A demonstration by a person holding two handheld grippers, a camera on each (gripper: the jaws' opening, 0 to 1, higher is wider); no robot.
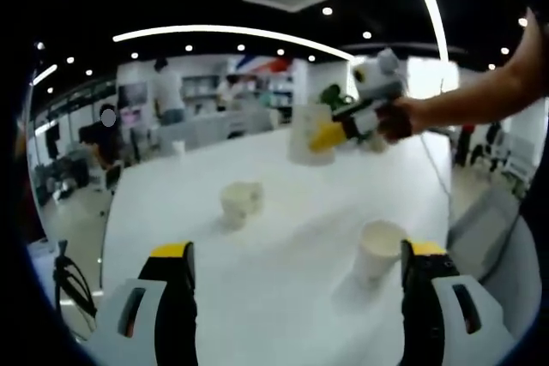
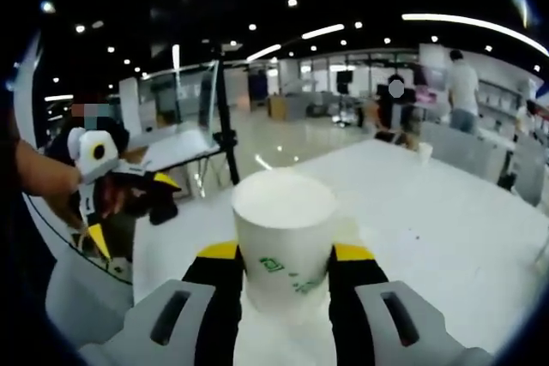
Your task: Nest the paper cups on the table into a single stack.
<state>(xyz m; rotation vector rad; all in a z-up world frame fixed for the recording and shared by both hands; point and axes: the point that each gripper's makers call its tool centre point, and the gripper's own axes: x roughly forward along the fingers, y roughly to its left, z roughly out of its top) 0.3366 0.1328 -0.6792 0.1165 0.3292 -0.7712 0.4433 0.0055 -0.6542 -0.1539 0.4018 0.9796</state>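
The paper cup (image 2: 284, 242) bears a green mark, seemingly unreadable.

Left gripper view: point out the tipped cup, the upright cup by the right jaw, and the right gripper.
Tipped cup (image 1: 241, 202), left gripper view, on its side wall.
Upright cup (image 1: 378, 250), left gripper view, below its rim.
Right gripper (image 1: 324, 137), left gripper view, at its yellow tips.

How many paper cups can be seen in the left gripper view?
3. One upright cup stands beside the left gripper's right jaw, one cup lies at mid-table, and one cup is held in the right gripper. Others may be hidden.
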